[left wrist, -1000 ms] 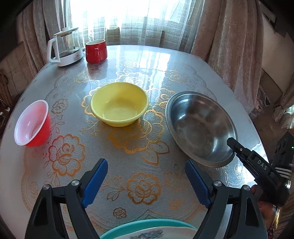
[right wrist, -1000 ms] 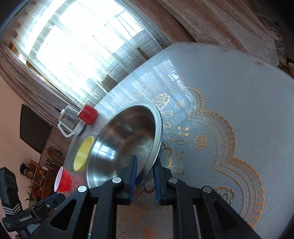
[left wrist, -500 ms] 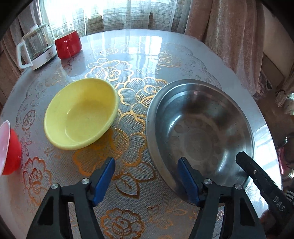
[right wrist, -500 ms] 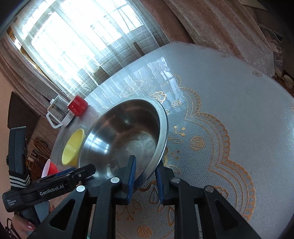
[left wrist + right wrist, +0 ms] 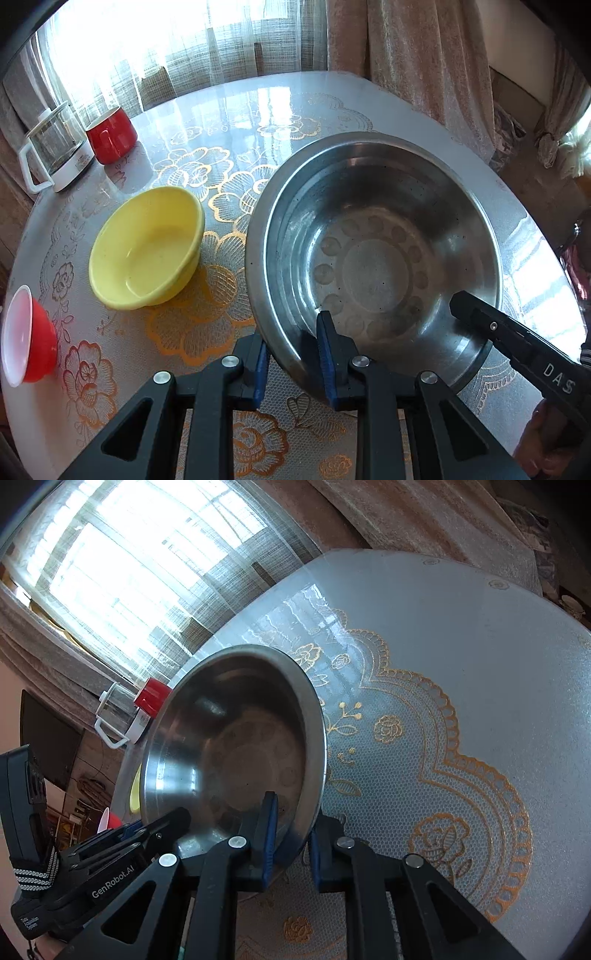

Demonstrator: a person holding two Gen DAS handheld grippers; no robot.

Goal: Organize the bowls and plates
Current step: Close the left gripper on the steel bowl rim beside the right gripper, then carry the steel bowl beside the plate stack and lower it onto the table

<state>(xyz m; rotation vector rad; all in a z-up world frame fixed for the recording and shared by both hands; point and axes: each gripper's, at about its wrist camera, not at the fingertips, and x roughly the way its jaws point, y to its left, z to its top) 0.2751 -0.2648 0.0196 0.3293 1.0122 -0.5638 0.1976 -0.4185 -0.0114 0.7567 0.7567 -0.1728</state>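
Note:
A large steel bowl (image 5: 373,258) sits tilted over the table. My left gripper (image 5: 293,354) is shut on its near rim, one pad inside and one outside. My right gripper (image 5: 291,834) is shut on the same steel bowl (image 5: 229,746) at another part of the rim, and shows as a black arm at the right of the left wrist view (image 5: 517,350). A yellow bowl (image 5: 147,247) stands left of the steel bowl. A small red bowl with a white inside (image 5: 26,336) lies tilted at the far left.
A glass kettle (image 5: 55,147) and a red mug (image 5: 110,134) stand at the table's back left. The round table (image 5: 480,664) carries a gold-flowered lace cover. Curtains hang behind it. The table edge runs close on the right.
My left gripper moved right to the steel bowl and shut on its near rim. The bowl now sits tilted up between both grippers. The right gripper kept its hold.

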